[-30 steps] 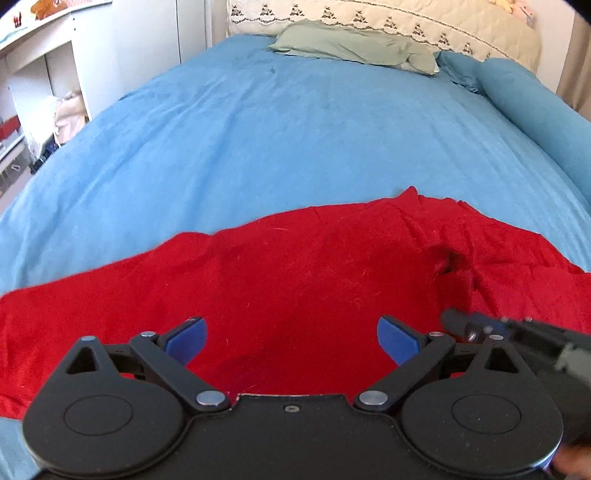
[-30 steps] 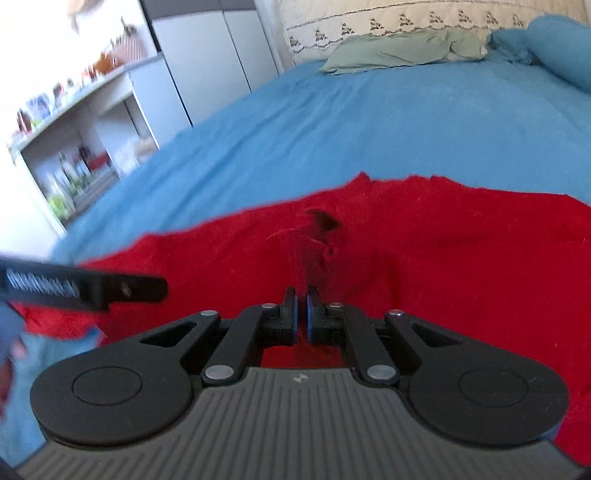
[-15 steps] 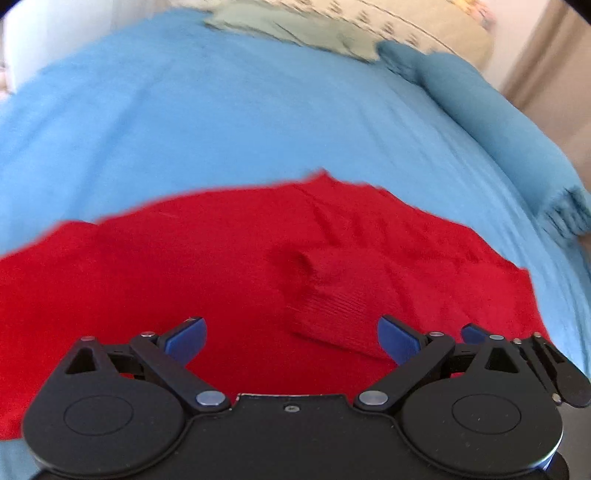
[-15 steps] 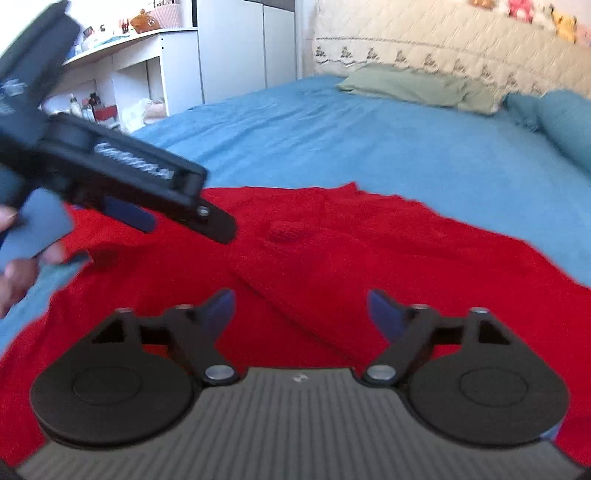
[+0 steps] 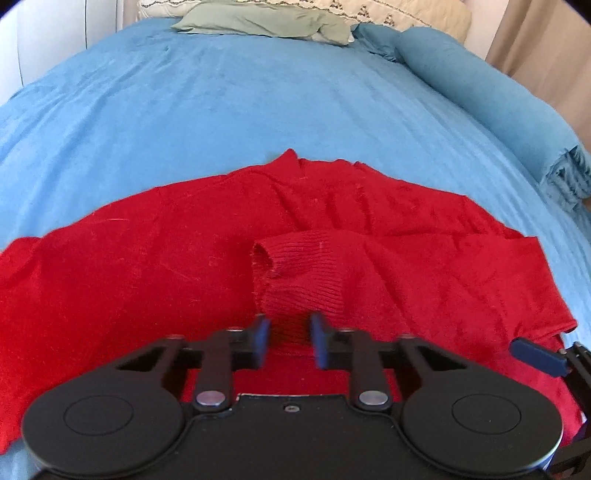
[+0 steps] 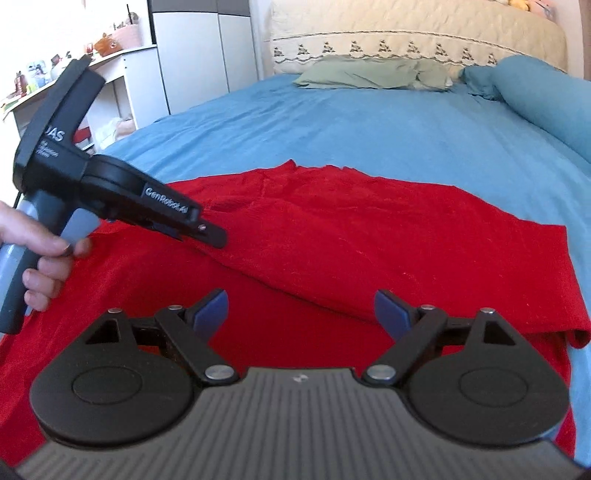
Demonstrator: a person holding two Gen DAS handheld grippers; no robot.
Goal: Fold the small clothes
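Note:
A red sweater lies spread on the blue bed cover. One sleeve is folded in over the body, and its ribbed cuff rests in the middle. My left gripper has its jaws closing on the near edge of that cuff, with red knit filling the narrow gap between the pads. From the right wrist view, the left gripper points down at the sweater, held by a person's hand. My right gripper hovers open over the sweater's near right part with nothing between its fingers.
A green pillow and a rolled blue blanket lie at the head and right side of the bed. White cupboards and a cluttered desk stand to the left. Bare blue cover stretches beyond the sweater.
The right gripper let go of the sleeve and opened wide, then drew back to the right. The left gripper moved in over the cuff and its jaws closed down on it.

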